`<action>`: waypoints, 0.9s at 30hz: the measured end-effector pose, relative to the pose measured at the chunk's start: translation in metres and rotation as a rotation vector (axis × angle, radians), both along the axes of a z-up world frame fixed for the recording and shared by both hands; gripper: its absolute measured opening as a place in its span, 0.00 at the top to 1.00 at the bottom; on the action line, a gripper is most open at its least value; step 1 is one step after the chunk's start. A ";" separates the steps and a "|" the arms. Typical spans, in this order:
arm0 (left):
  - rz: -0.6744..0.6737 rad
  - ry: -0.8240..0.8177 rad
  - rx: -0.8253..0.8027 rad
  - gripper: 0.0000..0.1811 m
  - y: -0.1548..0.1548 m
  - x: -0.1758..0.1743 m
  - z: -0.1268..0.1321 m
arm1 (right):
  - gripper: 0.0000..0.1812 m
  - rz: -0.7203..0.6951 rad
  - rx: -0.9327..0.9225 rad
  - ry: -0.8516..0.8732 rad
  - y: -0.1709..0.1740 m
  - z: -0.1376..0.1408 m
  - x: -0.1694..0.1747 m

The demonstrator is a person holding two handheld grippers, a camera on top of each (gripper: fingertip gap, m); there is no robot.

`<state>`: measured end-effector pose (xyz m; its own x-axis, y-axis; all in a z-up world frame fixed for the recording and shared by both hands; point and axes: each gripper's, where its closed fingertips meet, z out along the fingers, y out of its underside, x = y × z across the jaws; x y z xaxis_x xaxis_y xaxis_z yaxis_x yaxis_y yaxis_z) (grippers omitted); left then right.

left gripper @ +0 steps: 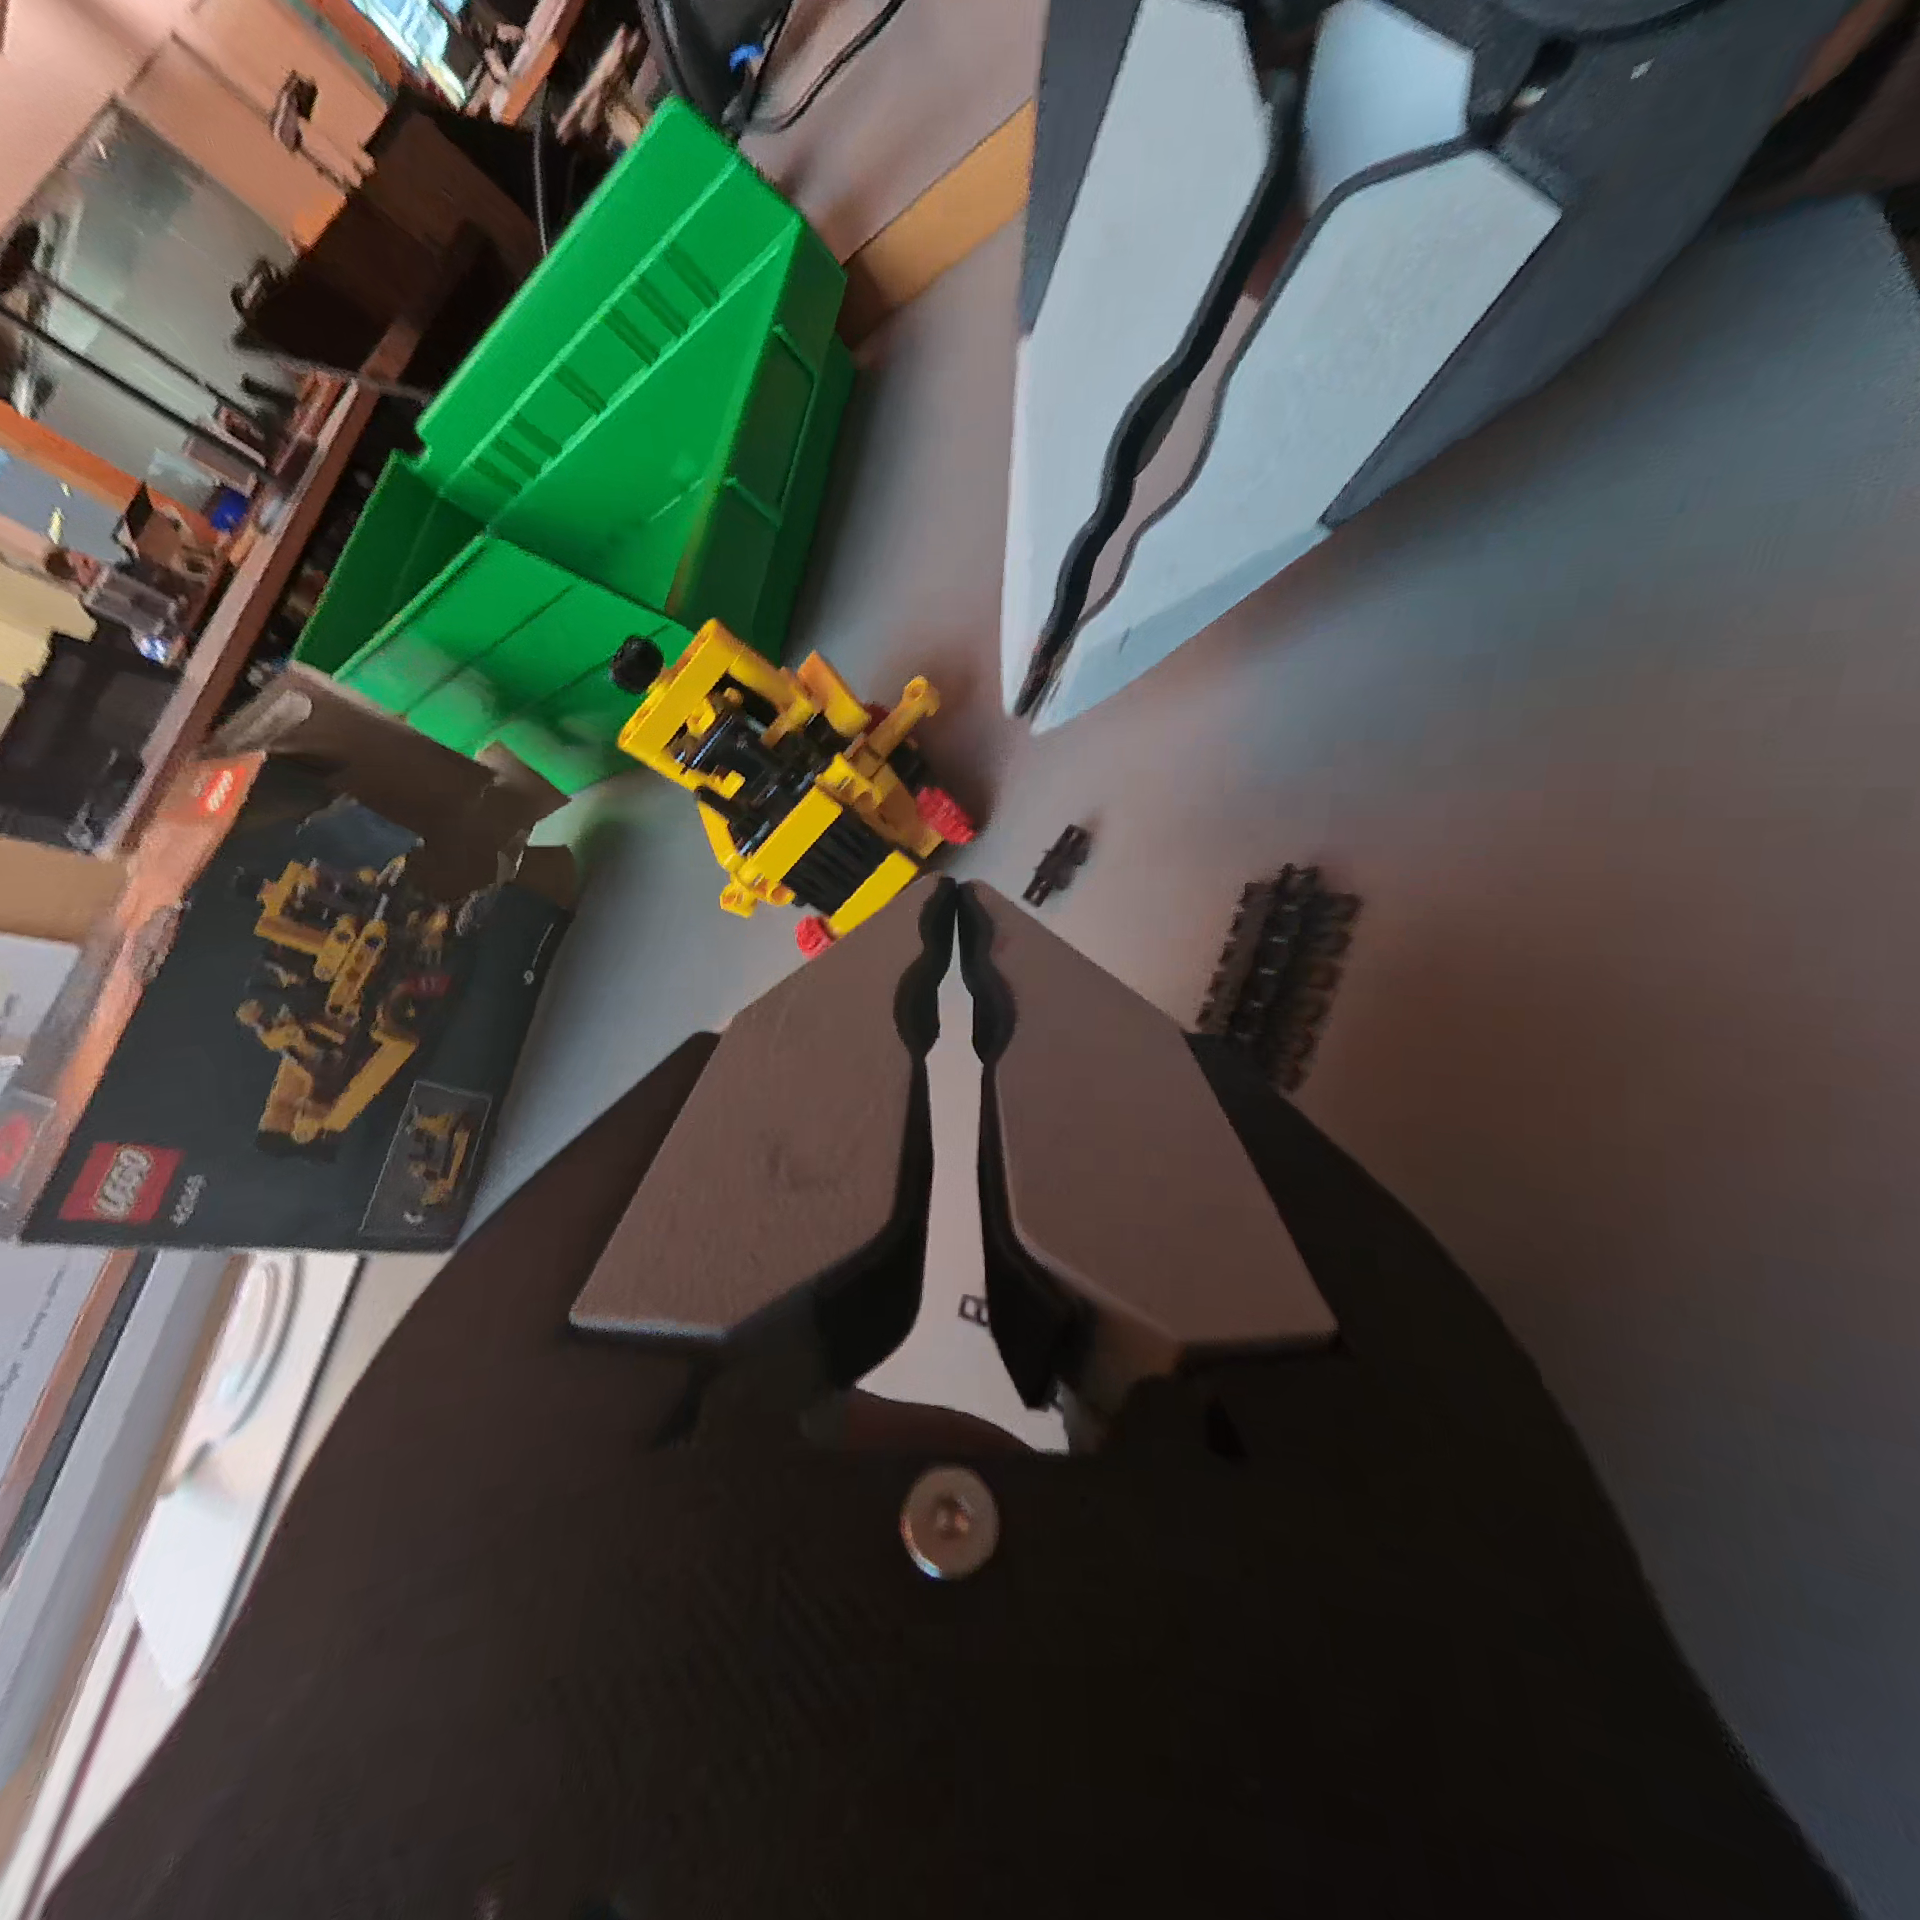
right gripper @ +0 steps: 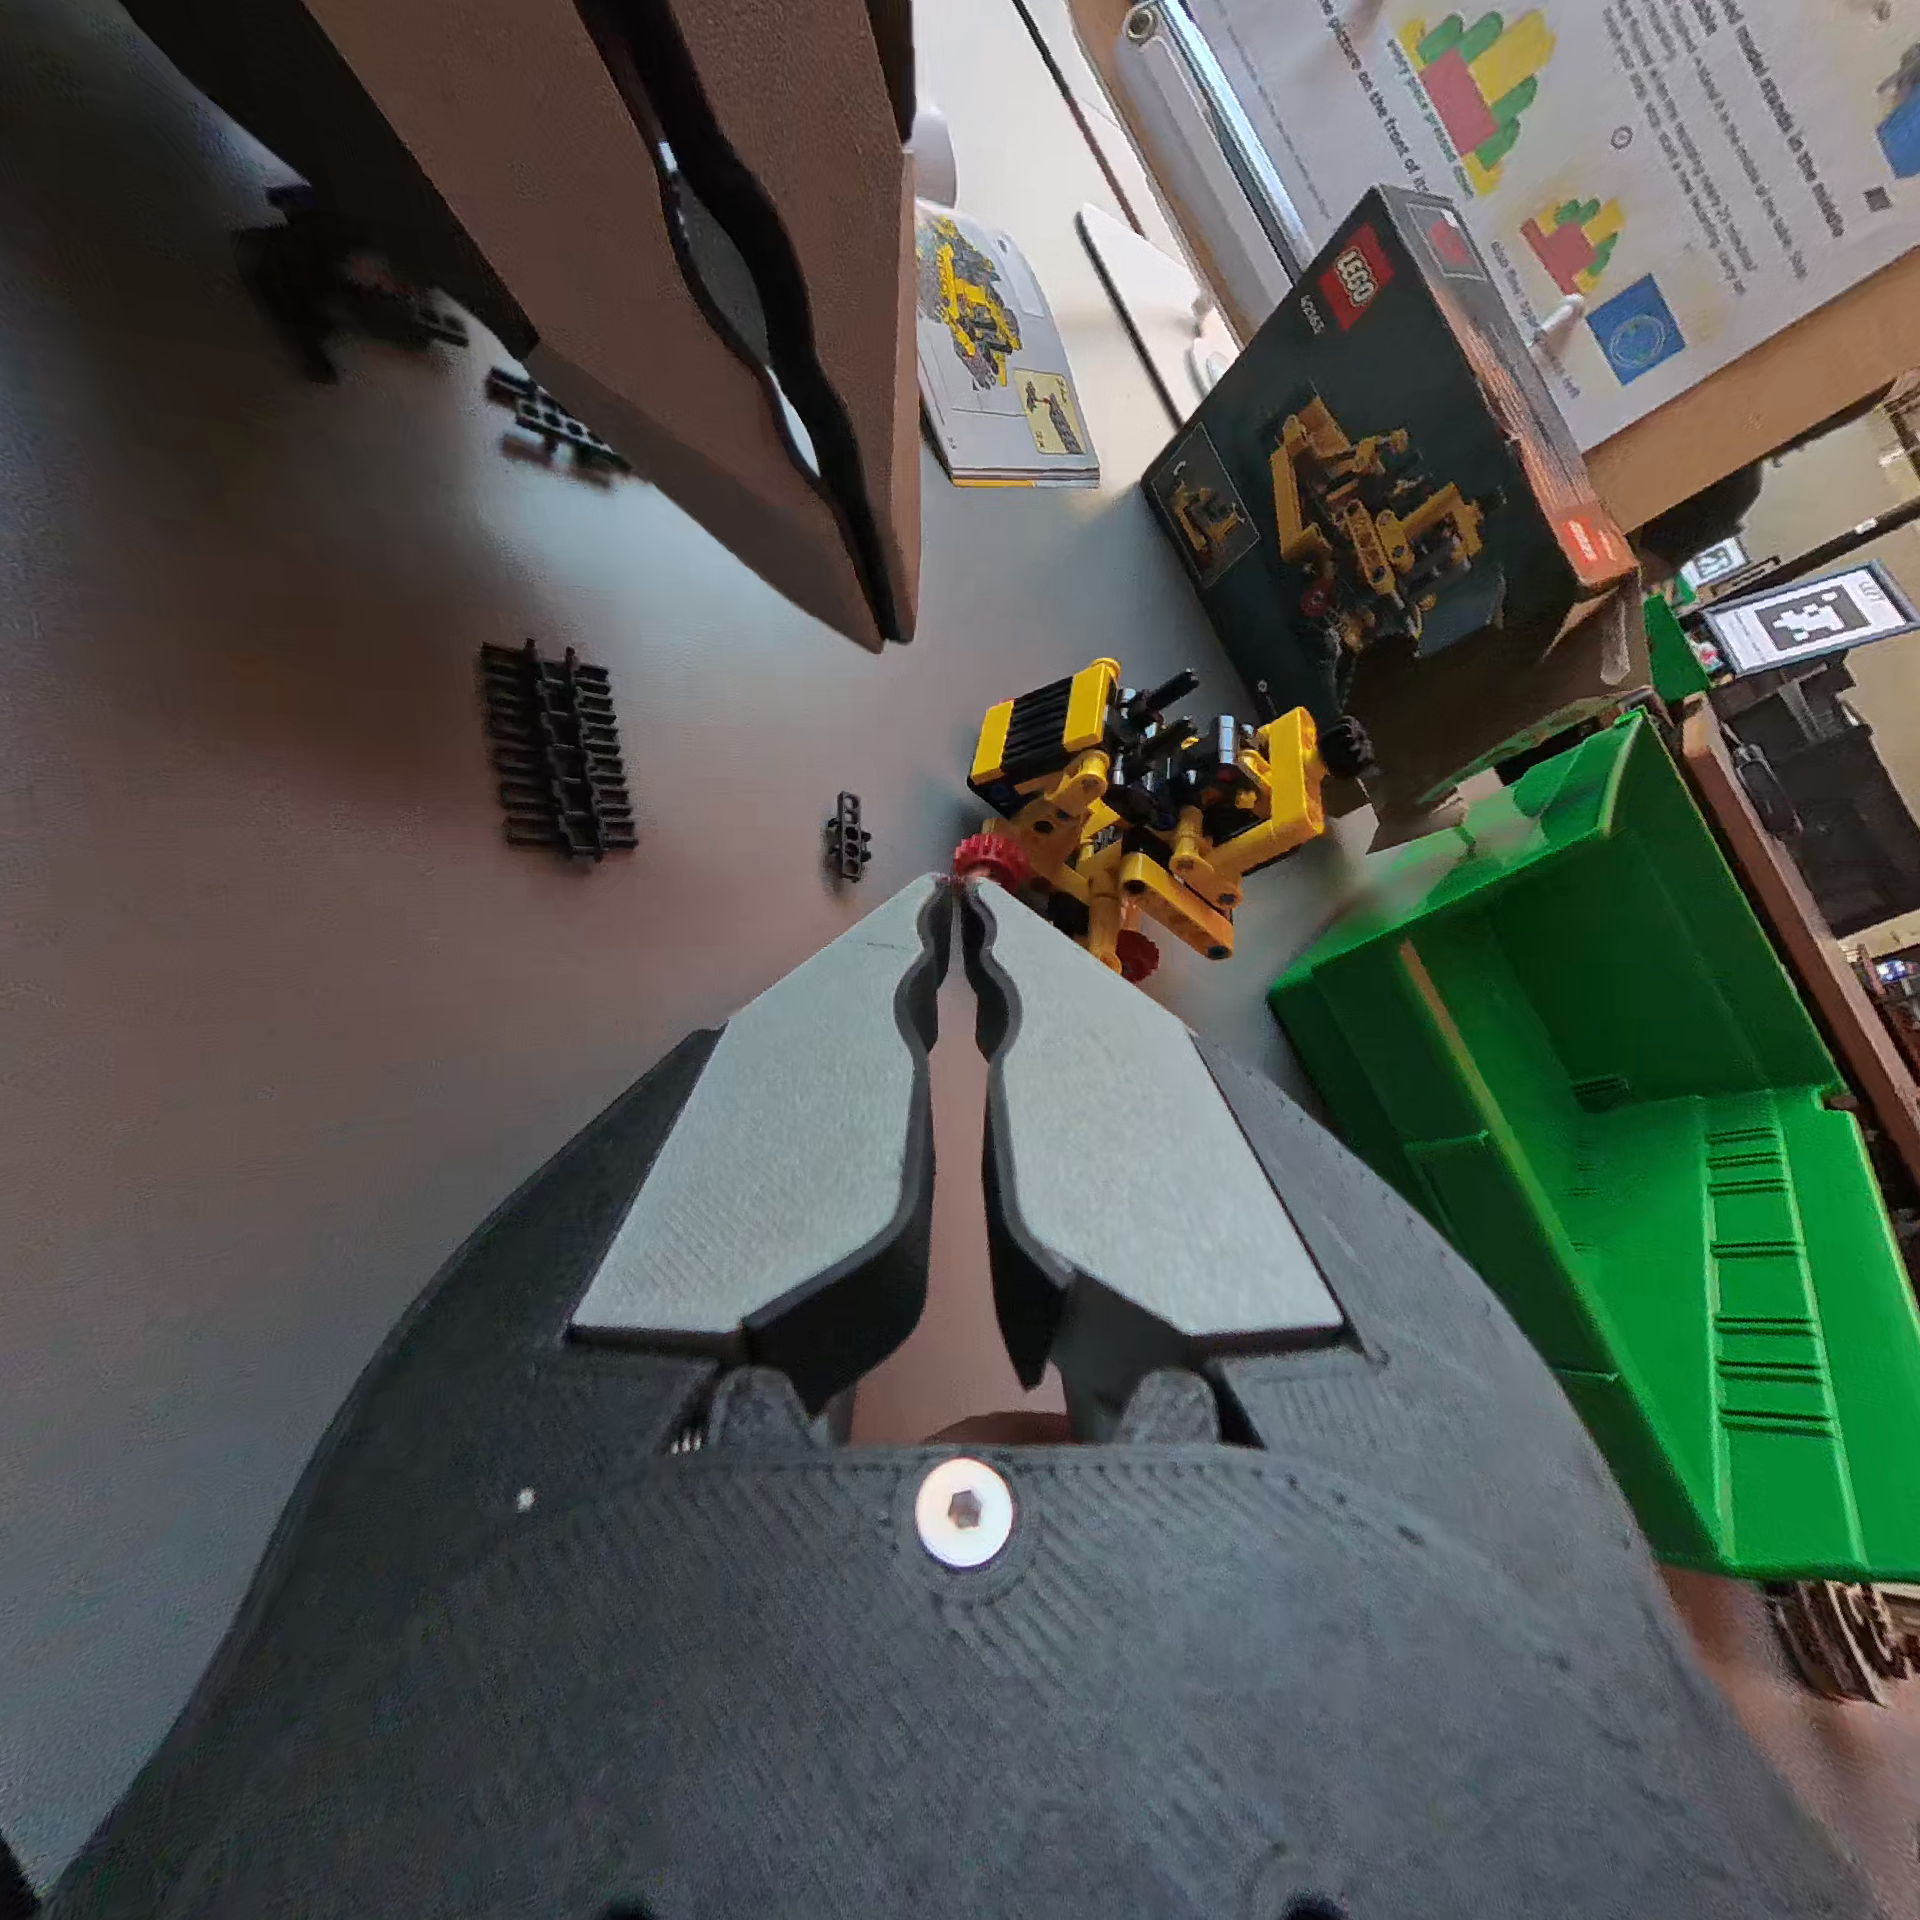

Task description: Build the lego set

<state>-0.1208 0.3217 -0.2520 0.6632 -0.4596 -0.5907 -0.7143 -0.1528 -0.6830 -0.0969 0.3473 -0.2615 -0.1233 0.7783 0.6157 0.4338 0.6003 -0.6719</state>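
The partly built yellow-and-black brick vehicle with red gear wheels lies on the grey tabletop, between the two grippers and just ahead of both sets of tips. The left gripper has its grey, black-edged fingers pressed together with nothing between them, the tips just beside the model's black ribbed end and apart from it. The right gripper is likewise clenched; its tips sit at a red gear wheel on the model, but whether they pinch it or only touch it cannot be told. A single small black link piece and a strip of joined black track links lie near the model. A green plastic bin and the dark printed set box stand behind it. Only the right wrist view shows the open instruction booklet, more black track pieces and a printed poster on the wall.
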 end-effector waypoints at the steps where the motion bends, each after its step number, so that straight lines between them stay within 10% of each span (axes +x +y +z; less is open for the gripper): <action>1: 0.020 -0.019 -0.017 1.00 0.001 -0.004 -0.001 | 1.00 -0.003 -0.011 0.002 0.001 0.001 0.000; 27: 0.040 -0.038 -0.140 0.98 0.001 -0.008 -0.023 | 0.96 0.028 -0.311 -0.241 -0.011 -0.027 -0.011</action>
